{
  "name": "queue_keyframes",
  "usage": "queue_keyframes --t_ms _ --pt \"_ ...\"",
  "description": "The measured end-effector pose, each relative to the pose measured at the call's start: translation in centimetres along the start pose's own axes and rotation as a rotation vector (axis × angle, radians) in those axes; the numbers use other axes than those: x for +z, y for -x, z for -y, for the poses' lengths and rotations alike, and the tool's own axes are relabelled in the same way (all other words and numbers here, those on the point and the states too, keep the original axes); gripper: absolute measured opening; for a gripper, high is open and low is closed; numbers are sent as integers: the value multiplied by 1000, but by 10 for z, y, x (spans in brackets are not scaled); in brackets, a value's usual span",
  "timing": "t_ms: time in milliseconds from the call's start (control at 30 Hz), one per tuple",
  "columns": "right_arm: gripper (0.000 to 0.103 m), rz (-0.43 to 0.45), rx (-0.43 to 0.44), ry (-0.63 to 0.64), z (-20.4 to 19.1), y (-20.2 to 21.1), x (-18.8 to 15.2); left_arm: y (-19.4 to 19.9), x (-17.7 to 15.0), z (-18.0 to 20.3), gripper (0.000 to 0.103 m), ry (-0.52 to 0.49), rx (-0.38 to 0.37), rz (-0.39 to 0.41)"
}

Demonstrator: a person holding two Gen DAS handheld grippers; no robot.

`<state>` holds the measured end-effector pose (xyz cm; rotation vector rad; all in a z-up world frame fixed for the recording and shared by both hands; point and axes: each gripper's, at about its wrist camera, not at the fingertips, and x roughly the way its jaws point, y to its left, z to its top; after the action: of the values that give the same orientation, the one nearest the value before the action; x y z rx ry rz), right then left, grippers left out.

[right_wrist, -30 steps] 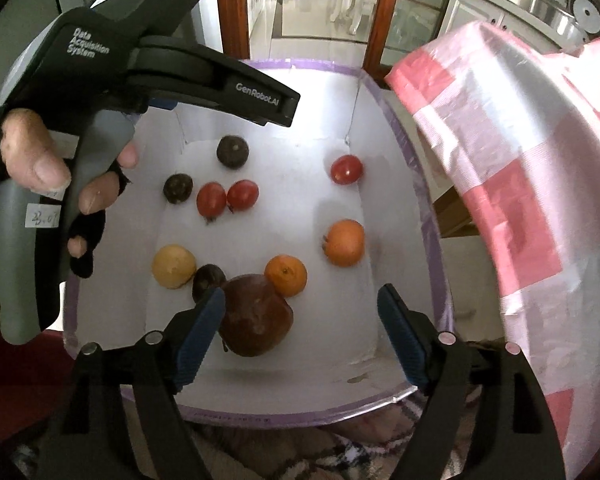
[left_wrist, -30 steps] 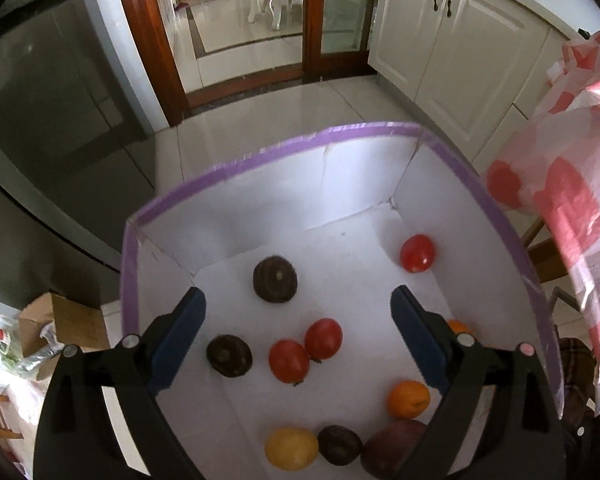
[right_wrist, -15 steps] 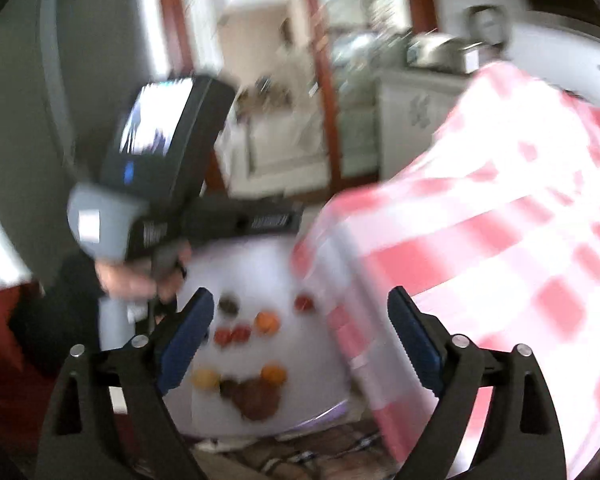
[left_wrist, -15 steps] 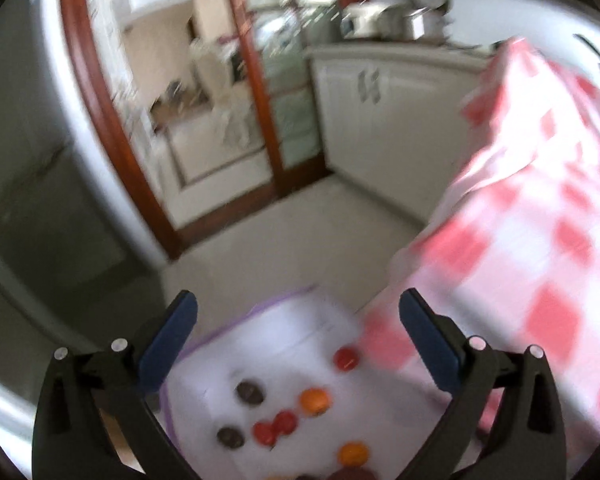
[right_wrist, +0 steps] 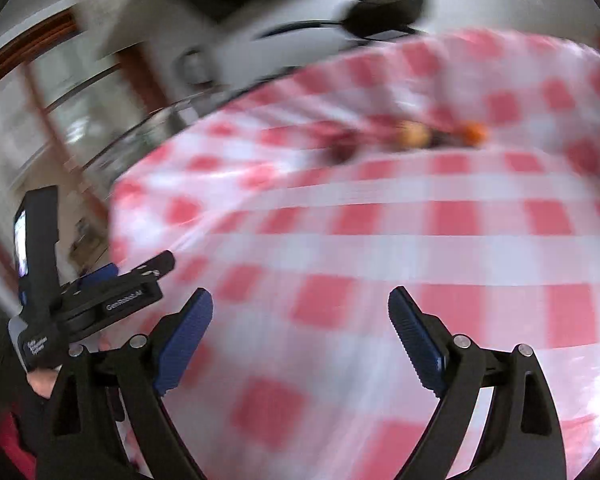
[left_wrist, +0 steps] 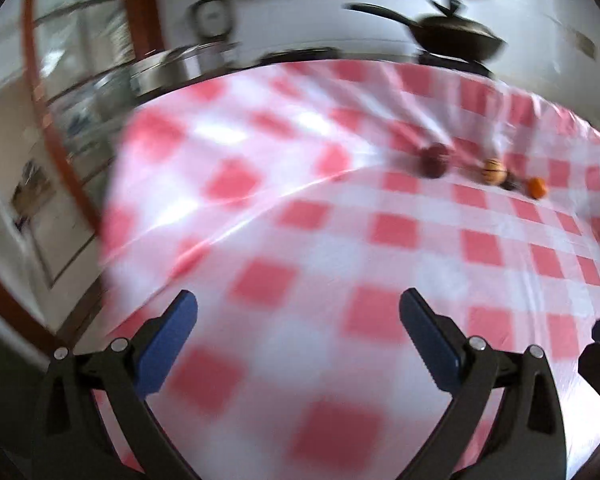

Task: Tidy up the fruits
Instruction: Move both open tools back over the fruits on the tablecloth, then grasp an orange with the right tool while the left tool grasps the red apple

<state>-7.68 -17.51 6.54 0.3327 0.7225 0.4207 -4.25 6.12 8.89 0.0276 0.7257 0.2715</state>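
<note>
Both views are blurred by motion. Several fruits lie in a row far across the red-and-white checked tablecloth (left_wrist: 340, 240): a dark red fruit (left_wrist: 434, 160), a yellow-orange fruit (left_wrist: 494, 171), a small dark fruit (left_wrist: 511, 185) and a small orange (left_wrist: 537, 188). The right wrist view shows the same row, with the yellow-orange fruit (right_wrist: 414, 135) and the orange (right_wrist: 474, 133). My left gripper (left_wrist: 298, 338) is open and empty above the near cloth. My right gripper (right_wrist: 300, 330) is open and empty too. The left gripper's body (right_wrist: 88, 304) shows at the left of the right wrist view.
A dark wok with a lid (left_wrist: 452, 36) stands on the counter behind the table. A steel pot (left_wrist: 180, 66) sits at the back left. Wooden door frames (left_wrist: 44, 92) lie to the left, past the table's edge. The white fruit box is out of view.
Both grippers have swung up and to the right, away from the white box of fruits on the floor, and now face the table top. Both stayed open and empty.
</note>
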Motion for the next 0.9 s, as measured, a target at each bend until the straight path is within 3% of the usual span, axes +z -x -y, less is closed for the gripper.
queue_keyframes --t_ms 167,333,633,800,900 --pt "87 7 -127 -142 75 -7 6 -43 28 78 101 -39 -81 -2" --pt "87 24 -161 -246 117 -8 17 -72 55 117 101 -19 -127 30" --pt "87 23 -241 -240 141 -18 50 -111 72 142 101 -16 -176 -9" --pt "87 -6 -299 -226 156 -49 75 -133 72 143 101 -6 -209 -48" --pt "87 -7 -338 -209 163 -67 92 -138 71 135 101 25 -265 -69"
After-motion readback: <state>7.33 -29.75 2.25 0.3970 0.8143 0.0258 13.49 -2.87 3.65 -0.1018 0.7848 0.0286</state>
